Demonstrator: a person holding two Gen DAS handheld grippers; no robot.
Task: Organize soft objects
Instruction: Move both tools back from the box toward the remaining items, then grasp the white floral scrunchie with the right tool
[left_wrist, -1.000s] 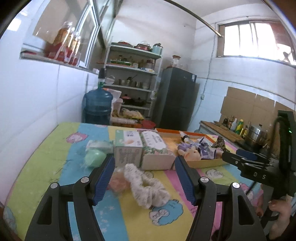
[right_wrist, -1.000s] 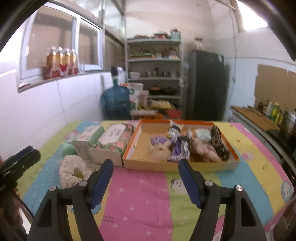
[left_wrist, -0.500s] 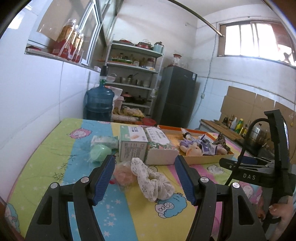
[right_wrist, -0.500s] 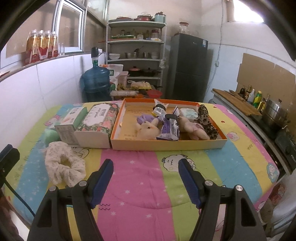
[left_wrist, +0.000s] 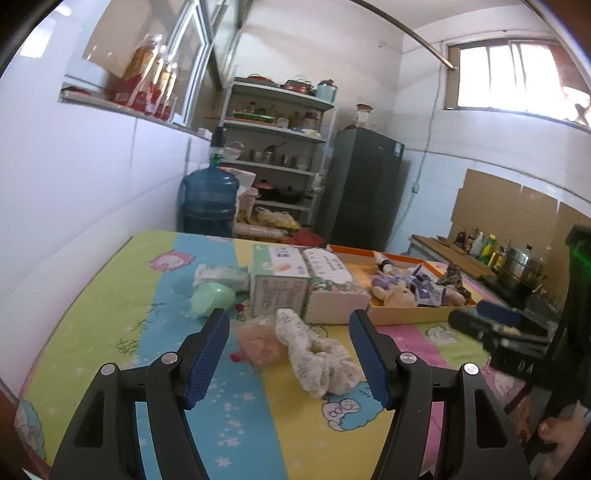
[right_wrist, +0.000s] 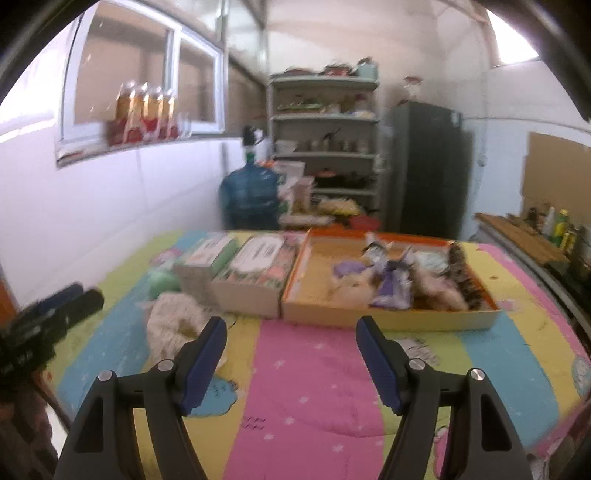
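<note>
Both jaws spread and empty: lower left gripper (left_wrist: 288, 325) over white scrunchie (left_wrist: 317, 354) at twelve o'clock, pinch mid-loop, carry toward orange tray (left_wrist: 406, 314) at two o'clock.

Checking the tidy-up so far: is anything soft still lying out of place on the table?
Yes. A white scrunchie, a pink bundle and a green bundle lie loose on the tablecloth, outside the orange tray holding the plush toys.

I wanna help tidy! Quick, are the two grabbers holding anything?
Left gripper: open, holding nothing.
Right gripper: open, holding nothing.
</note>
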